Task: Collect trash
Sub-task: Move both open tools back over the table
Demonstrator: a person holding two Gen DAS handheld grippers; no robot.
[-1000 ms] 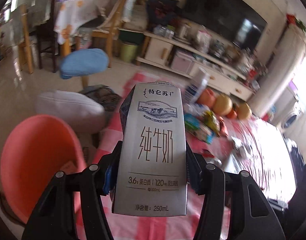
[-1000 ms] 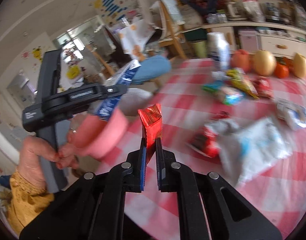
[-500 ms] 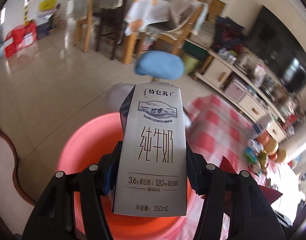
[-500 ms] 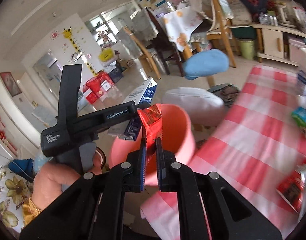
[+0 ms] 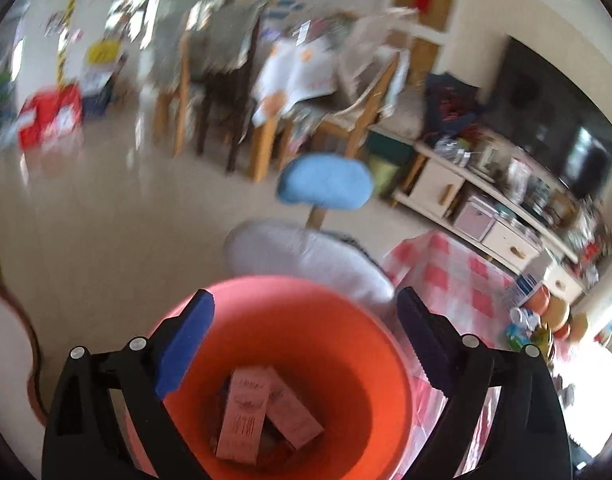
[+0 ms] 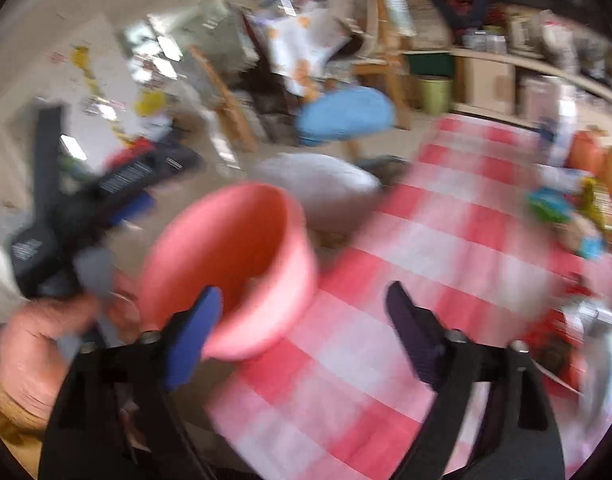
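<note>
Hovering over the orange-pink plastic bin, the left gripper has its jaws spread wide with nothing between them. Down on the bin's floor lies a milk carton, face up and tilted, resting across a second carton of the same pale colour. The bin stands on the floor just beside the near corner of the table with the red-and-white checked cloth, and a grey cushioned stool sits just behind it, with a blue padded chair farther back.

From the right wrist view, heavily blurred, the right gripper is also spread apart and holds nothing; its fingers frame the bin and the checked cloth. At the far right edge of that table lie blurred snack wrappers and orange fruit. The person's left hand grips the other tool's handle at the left.
</note>
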